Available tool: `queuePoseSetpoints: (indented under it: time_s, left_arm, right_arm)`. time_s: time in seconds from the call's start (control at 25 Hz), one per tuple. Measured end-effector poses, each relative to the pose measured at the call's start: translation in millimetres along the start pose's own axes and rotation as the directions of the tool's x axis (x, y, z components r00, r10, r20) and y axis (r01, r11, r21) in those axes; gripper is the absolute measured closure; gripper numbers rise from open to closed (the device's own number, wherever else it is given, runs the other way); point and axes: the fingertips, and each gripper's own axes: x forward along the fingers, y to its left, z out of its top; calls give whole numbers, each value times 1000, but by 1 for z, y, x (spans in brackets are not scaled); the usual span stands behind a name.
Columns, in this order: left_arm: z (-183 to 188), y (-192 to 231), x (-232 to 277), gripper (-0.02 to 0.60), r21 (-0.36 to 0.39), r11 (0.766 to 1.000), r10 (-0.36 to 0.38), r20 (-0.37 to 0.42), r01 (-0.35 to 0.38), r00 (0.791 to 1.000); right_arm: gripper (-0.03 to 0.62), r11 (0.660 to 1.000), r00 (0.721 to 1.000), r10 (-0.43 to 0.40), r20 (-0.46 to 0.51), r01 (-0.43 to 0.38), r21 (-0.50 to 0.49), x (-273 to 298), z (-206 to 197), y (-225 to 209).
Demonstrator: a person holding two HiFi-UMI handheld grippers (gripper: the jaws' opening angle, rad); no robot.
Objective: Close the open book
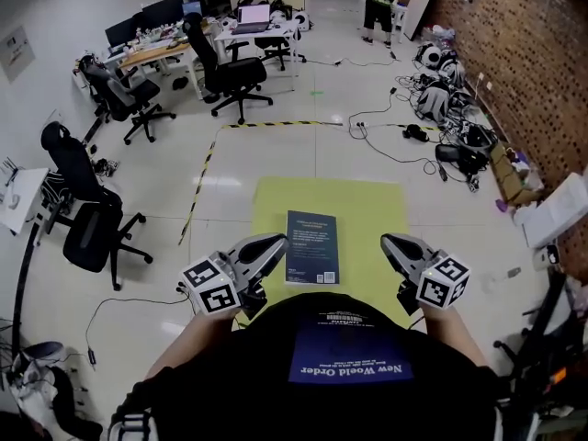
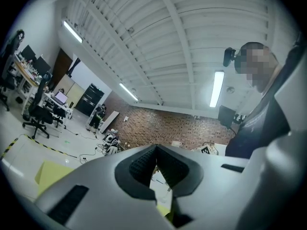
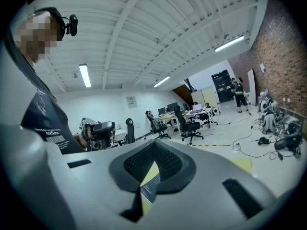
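Note:
A dark blue book (image 1: 311, 246) lies closed and flat on a yellow mat (image 1: 367, 209) on the floor, back cover up. My left gripper (image 1: 280, 242) hovers just left of the book's near half, jaws shut with nothing between them. The right gripper (image 1: 386, 240) hangs over the mat to the book's right, also shut and empty. In the left gripper view the gripper (image 2: 156, 146) points about level toward the brick wall. In the right gripper view the gripper (image 3: 153, 143) has its tips together; a sliver of the book (image 3: 148, 189) and the mat (image 3: 152, 172) shows below them.
Black office chairs (image 1: 230, 67) and desks (image 1: 156, 49) stand at the back left. Black-and-yellow tape (image 1: 266, 124) runs across the floor beyond the mat. Cables and bags (image 1: 441, 108) lie along the brick wall (image 1: 524, 44) at right. A person (image 1: 378, 3) stands far back.

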Motion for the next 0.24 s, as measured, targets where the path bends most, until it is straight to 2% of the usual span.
queuePoseSetpoints:
  time_s: [0.24]
  left_arm:
    - [6, 13, -5, 575, -10, 1000, 4, -2, -4, 1000]
  right_arm:
    - [608, 1000, 1000, 2, -7, -2, 4, 14, 0, 1]
